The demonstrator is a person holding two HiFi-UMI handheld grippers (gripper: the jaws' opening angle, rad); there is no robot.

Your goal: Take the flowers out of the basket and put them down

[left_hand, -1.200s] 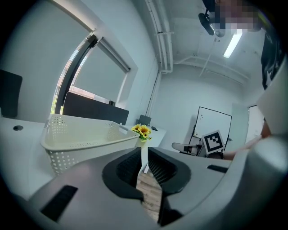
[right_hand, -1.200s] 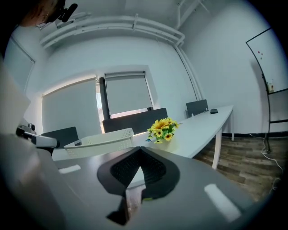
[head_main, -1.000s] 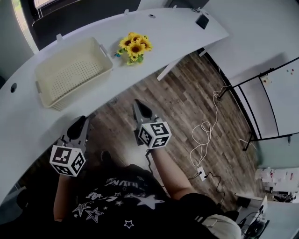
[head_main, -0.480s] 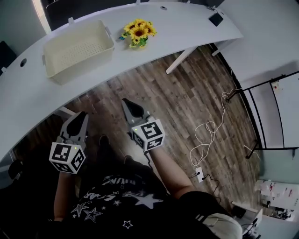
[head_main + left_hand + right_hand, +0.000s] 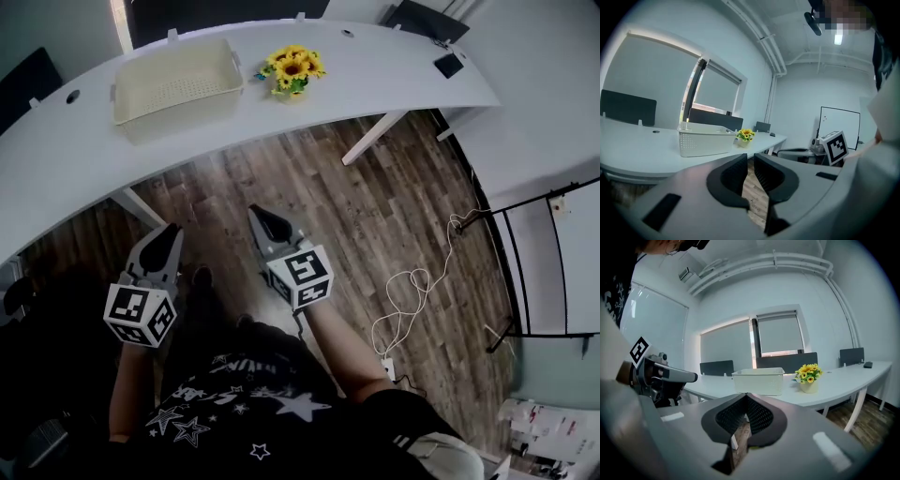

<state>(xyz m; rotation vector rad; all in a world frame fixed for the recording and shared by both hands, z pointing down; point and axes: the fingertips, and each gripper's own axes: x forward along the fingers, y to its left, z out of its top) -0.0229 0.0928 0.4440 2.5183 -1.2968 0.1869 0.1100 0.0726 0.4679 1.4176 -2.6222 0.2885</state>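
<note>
On the table (image 5: 394, 75), beside the basket (image 5: 178, 82), the flowers (image 5: 293, 70) are being left standing — the left gripper (image 5: 166, 234), slightly parted, and the right gripper (image 5: 263, 217), pressed together, are both being drawn away empty, so the task is being judged done.

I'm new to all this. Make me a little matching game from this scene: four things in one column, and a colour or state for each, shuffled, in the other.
Things:
1. basket
2. flowers
3. left tongs
4. right tongs

Descriptions:
A. closed together, holding nothing
B. cream, empty
C. slightly apart, nothing between them
D. yellow, standing beside the basket, not in it

Pairs: 1-B, 2-D, 3-C, 4-A
</note>
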